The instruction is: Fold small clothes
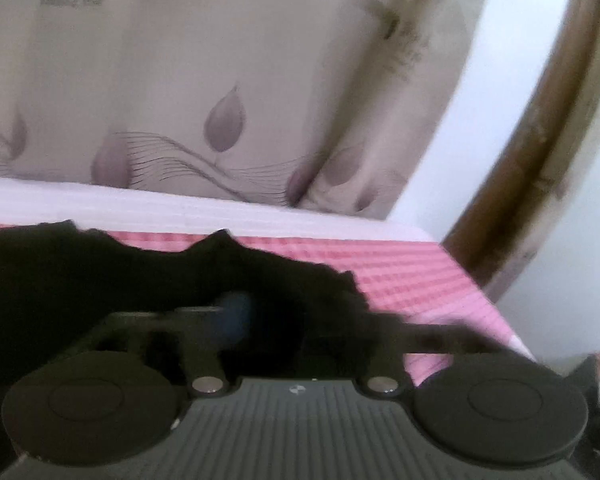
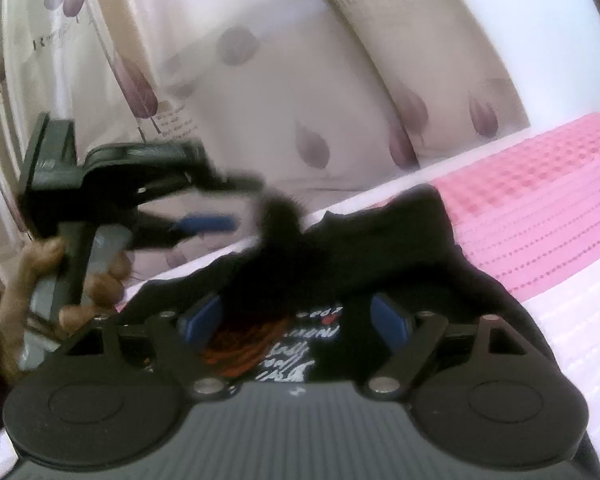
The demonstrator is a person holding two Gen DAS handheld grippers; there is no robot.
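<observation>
One black garment [image 2: 380, 256] lies on a bed with a pink-and-white checked cover [image 2: 540, 200], directly in front of the right hand-held gripper [image 2: 296, 320]. That gripper's two blue-padded fingers [image 2: 392, 320] stand apart, one on either side of a printed patch on the cloth. The pads do not visibly press the fabric. The print shows white lettering and an orange-red shape, but the words are too blurred and turned to read.

In the right wrist view the left hand-held gripper [image 2: 216, 204] is at the far left, carried by a person's hand [image 2: 100, 280], its jaws spread wide. A blurred fold of the black cloth rises just beside its tips; whether it touches them cannot be told.

In the left wrist view the same garment [image 1: 140, 272] fills the near left, dark against the cover, with one blue pad [image 1: 236, 316] showing in front of it.

Behind the bed hangs a pale curtain [image 1: 220, 80] printed with purple leaves and small, unreadable script.
</observation>
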